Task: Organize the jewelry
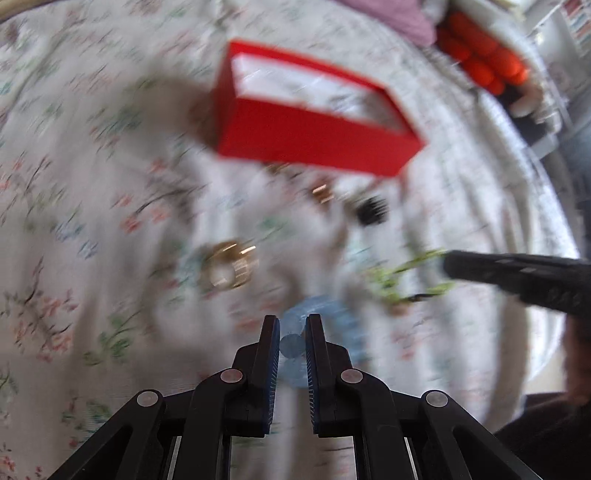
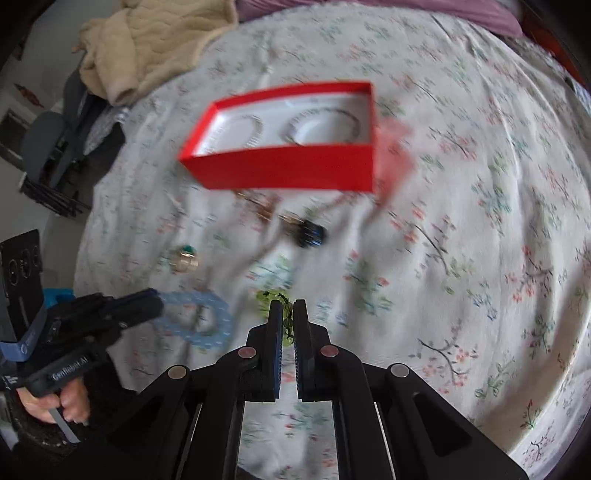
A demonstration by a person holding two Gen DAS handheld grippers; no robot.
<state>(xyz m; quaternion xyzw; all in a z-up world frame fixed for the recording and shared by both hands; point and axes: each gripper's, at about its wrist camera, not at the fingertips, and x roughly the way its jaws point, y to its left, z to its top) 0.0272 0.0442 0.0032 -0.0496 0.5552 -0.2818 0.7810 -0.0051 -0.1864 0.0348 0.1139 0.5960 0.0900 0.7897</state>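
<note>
Both views are blurred by motion. An open red box (image 1: 310, 140) (image 2: 288, 170) with a white lining holds two bracelets (image 2: 321, 127). My left gripper (image 1: 292, 325) is shut on a light blue bead bracelet (image 1: 325, 314), which also shows in the right wrist view (image 2: 207, 317). My right gripper (image 2: 287, 308) is shut on a green bead bracelet (image 2: 271, 297); in the left wrist view the green bracelet (image 1: 402, 277) hangs from the right gripper's fingers (image 1: 509, 273). A gold ring (image 1: 231, 267) (image 2: 184, 260), a black bead piece (image 1: 371, 210) (image 2: 312, 232) and small gold items (image 1: 321, 194) lie on the sheet.
Everything lies on a floral white bedsheet (image 2: 461, 221). A cream blanket (image 2: 155, 40) is bunched at the far left. A purple cloth (image 1: 399, 18) and orange balls (image 1: 484, 59) sit at the far edge. The person's hand (image 2: 70, 406) holds the left gripper.
</note>
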